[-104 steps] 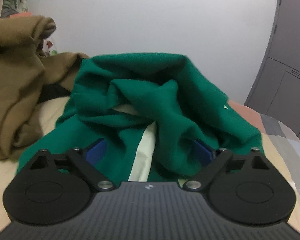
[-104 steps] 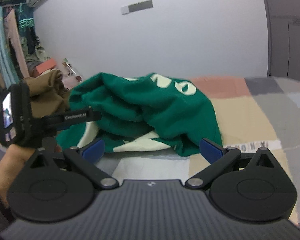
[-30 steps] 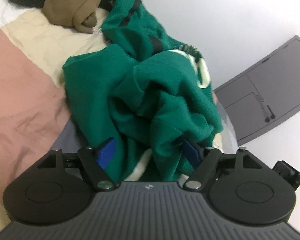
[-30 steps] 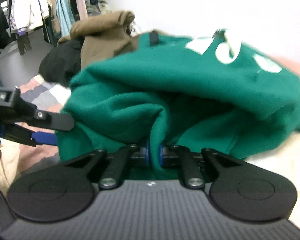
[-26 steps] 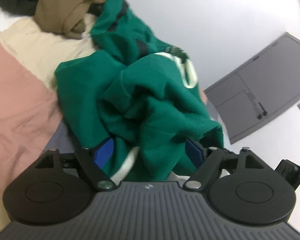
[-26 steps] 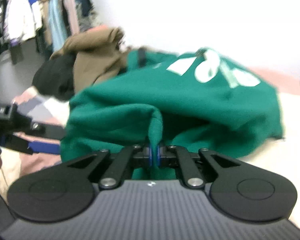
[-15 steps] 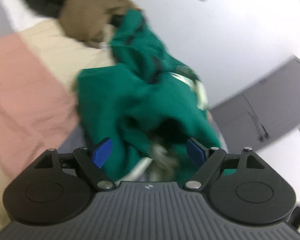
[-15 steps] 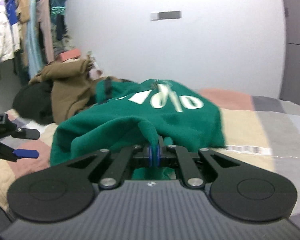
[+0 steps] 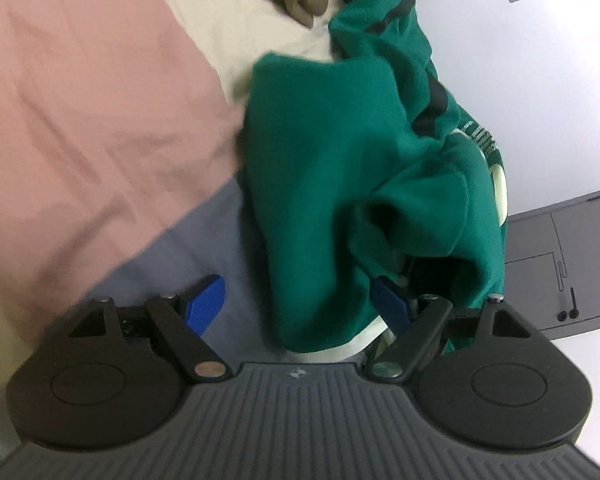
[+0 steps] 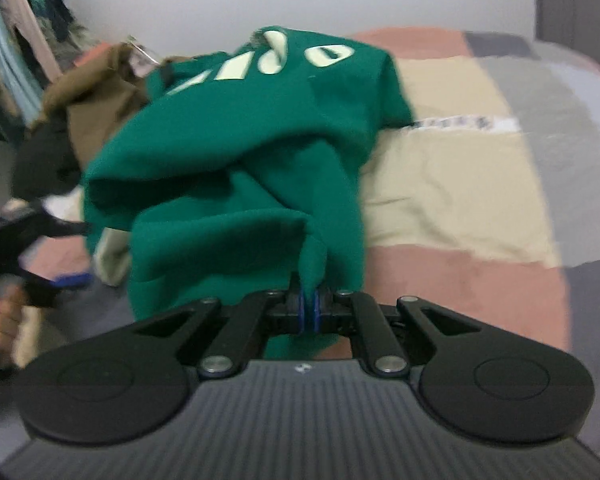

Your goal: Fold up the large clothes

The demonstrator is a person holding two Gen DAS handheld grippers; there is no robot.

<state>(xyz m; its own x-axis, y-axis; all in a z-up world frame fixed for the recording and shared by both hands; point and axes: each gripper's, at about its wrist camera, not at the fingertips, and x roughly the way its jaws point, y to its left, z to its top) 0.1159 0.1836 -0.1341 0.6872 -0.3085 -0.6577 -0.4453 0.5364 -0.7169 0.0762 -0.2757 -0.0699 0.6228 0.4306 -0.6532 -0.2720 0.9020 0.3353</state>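
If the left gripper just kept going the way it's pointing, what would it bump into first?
Most likely the green sweatshirt. A fold of it already hangs between the open fingers of the left gripper, close to the right one. Behind that lies the bedspread; depth is hard to judge.

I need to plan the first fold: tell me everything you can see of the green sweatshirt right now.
The green sweatshirt looks like thick, soft fleece with cream lettering on top, dark stripes and a cream hem. It is unfolded, bunched in a crumpled heap on the patchwork bedspread, beside a brown garment. The right gripper is shut on a pinched fold at its near edge, pulling that up. The left gripper is open; its jaws have just widened, with loose fabric hanging between them, unpinched.
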